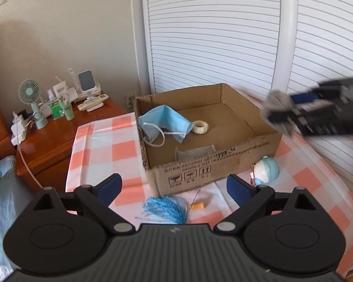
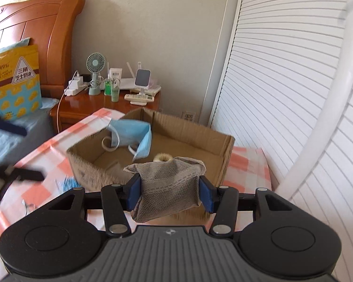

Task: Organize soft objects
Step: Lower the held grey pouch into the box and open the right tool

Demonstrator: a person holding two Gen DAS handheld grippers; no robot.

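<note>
Between the right gripper's (image 2: 169,193) pads we've got the grey mesh cloth (image 2: 168,188), clenched firmly on both sides, bunched and sagging below the fingers. Ahead of and below it sits the cardboard box (image 2: 226,155), with the blue face mask (image 2: 131,132) draped over its far-left wall and a cream ring (image 2: 162,157) on the floor just past the cloth.

Left gripper (image 1: 174,184) is released, jaws spread wide, nothing between them. Just ahead of its fingers on the checked cloth (image 1: 101,145): blue stringy bundle (image 1: 164,208), small orange piece (image 1: 198,205), and off its right finger a round white-and-blue toy (image 1: 266,169) beside the box wall.

For the drop, we'd say: carry the cloth clear over the near wall first, since the hanging tail could snag the rim. Let go over the bare floor on the right, away from the mask, so nothing gets dragged out. Open wide; mesh may cling to a pad. Left side can line up on the blue bundle meanwhile, keeping apart from the right.
</note>
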